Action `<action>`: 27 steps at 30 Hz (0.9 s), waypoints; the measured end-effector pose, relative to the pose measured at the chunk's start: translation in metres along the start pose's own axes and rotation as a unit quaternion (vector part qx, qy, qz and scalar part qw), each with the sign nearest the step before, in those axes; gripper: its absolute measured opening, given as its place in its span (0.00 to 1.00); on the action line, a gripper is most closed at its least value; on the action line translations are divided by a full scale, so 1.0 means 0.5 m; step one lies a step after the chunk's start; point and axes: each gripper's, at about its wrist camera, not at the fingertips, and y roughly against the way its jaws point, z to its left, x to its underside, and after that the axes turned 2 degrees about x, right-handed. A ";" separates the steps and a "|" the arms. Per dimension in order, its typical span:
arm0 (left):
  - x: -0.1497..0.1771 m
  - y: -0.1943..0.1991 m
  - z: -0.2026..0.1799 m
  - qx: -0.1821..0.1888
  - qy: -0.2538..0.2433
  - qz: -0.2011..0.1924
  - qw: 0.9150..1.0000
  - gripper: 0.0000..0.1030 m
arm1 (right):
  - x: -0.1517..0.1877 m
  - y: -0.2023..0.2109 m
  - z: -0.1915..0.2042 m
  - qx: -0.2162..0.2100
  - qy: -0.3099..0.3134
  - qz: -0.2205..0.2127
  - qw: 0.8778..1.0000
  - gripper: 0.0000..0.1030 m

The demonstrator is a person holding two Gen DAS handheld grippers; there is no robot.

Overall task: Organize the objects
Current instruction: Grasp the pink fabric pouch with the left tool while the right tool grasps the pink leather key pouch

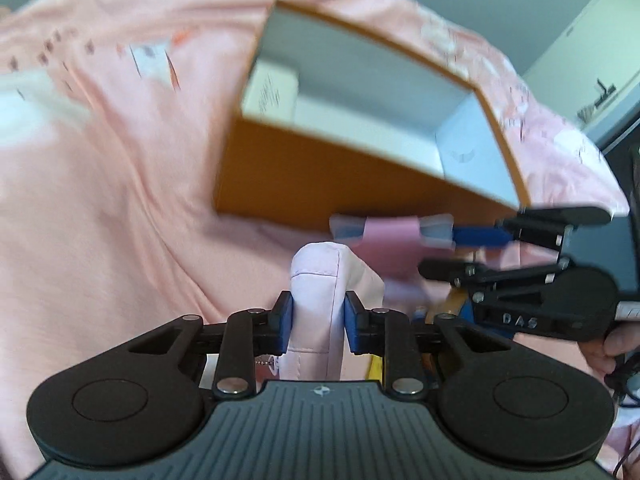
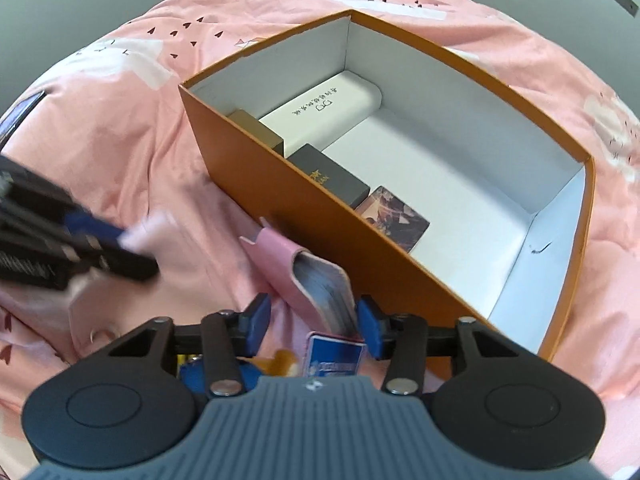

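Observation:
My left gripper [image 1: 319, 322] is shut on a pale pink fabric pouch [image 1: 316, 280] that stands up between its blue pads. In the right wrist view the left gripper [image 2: 136, 252] comes in blurred from the left with the pouch [image 2: 148, 228] at its tips. My right gripper [image 2: 314, 318] is open around a pink card wallet [image 2: 304, 276] stuffed with cards. The wallet leans toward the right pad, with a gap at the left pad. Just ahead is an open orange box [image 2: 280, 184] with a white inside. The left wrist view shows the right gripper [image 1: 400, 248] below the box [image 1: 320, 168].
Inside the box lie a white carton [image 2: 328, 112], a brown box [image 2: 256, 128], a black box [image 2: 328, 176] and a patterned box [image 2: 396, 216]; its right half is bare. Everything rests on a pink bedsheet [image 2: 120, 140]. A blue card [image 2: 332, 356] lies under the right gripper.

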 end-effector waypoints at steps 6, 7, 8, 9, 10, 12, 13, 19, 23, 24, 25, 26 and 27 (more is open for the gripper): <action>-0.024 0.040 -0.006 -0.027 0.000 -0.039 0.999 0.28 | -0.011 0.031 0.002 -0.041 -0.004 -0.003 0.999 0.19; -0.027 0.042 -0.004 -0.030 0.007 -0.043 0.999 0.28 | -0.013 0.036 0.006 -0.051 -0.009 -0.004 0.999 0.19; -0.029 0.044 -0.002 -0.033 0.012 -0.049 0.998 0.28 | -0.017 0.039 0.010 -0.059 -0.016 -0.007 0.998 0.17; -0.030 0.048 0.001 -0.039 0.014 -0.055 0.998 0.28 | -0.020 0.044 0.013 -0.067 -0.027 -0.012 0.997 0.00; -0.031 0.051 0.002 -0.046 0.014 -0.058 0.997 0.28 | -0.022 0.050 0.014 -0.078 -0.040 -0.018 0.996 0.00; -0.028 0.048 0.009 -0.052 0.018 -0.051 0.997 0.28 | -0.028 0.063 0.014 -0.109 -0.073 -0.031 0.991 0.00; -0.027 0.042 0.015 -0.049 0.025 -0.043 0.998 0.28 | -0.030 0.069 0.017 -0.116 -0.083 -0.039 0.989 0.00; -0.007 0.000 0.041 -0.045 0.057 -0.020 0.997 0.28 | -0.028 0.048 0.035 -0.065 -0.057 -0.022 0.996 0.06; -0.006 -0.003 0.045 -0.041 0.064 -0.021 0.997 0.29 | -0.021 0.022 0.010 -0.062 -0.091 0.003 0.994 0.25; -0.006 -0.002 0.044 -0.038 0.064 -0.021 0.997 0.29 | -0.022 0.013 0.003 -0.072 -0.111 0.010 0.991 0.31; -0.006 -0.002 0.044 -0.034 0.063 -0.021 0.997 0.29 | -0.021 0.006 0.000 -0.083 -0.128 0.018 0.988 0.33; -0.005 -0.002 0.042 -0.029 0.063 -0.021 0.997 0.29 | -0.022 -0.001 0.002 -0.092 -0.136 0.023 0.986 0.39; -0.004 -0.001 0.041 -0.024 0.064 -0.021 0.997 0.29 | -0.025 -0.007 0.006 -0.099 -0.137 0.027 0.985 0.47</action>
